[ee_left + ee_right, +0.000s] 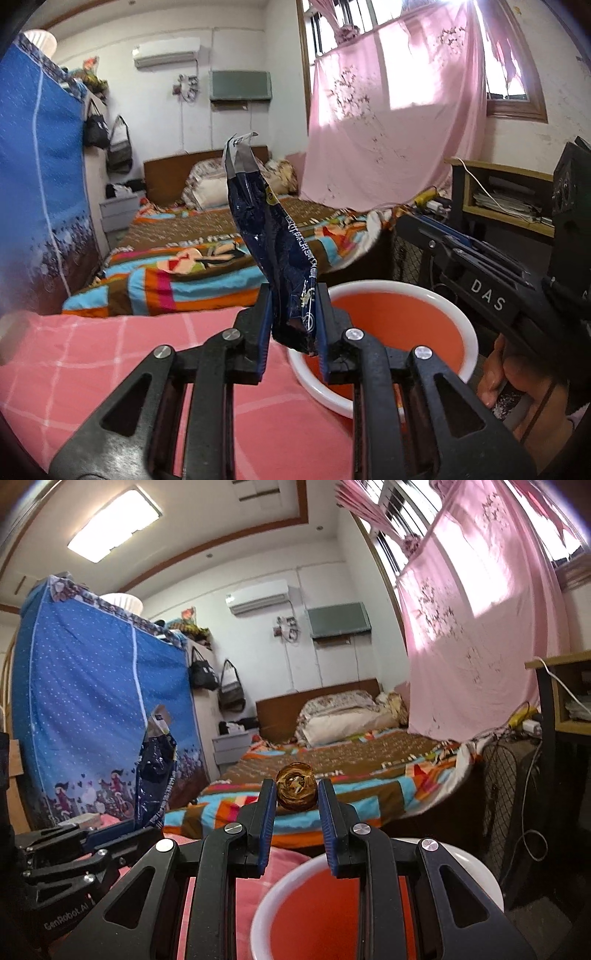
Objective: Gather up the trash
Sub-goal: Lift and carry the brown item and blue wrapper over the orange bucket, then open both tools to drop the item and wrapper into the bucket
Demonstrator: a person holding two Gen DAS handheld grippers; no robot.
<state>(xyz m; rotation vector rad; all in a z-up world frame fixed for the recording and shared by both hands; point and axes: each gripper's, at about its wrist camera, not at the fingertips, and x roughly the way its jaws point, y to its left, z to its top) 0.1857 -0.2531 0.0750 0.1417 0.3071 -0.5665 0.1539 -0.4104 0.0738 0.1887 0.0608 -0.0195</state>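
Note:
My left gripper (294,302) is shut on a crumpled dark blue snack wrapper (273,236) that stands up from between its fingers, held over the near rim of a red basin with a white rim (436,295). My right gripper (296,794) is shut on a small brown crumpled ball of trash (296,792) and holds it above the same basin (280,893). The left gripper and its wrapper (155,771) show at the left of the right wrist view. The right gripper body, marked DAS (487,295), shows at the right of the left wrist view.
The basin sits on a pink checked cloth (110,354). Beyond it lies a bed with a colourful blanket (207,258). A blue fabric wardrobe (92,709) stands left, a pink curtain (388,122) and a desk (509,192) right.

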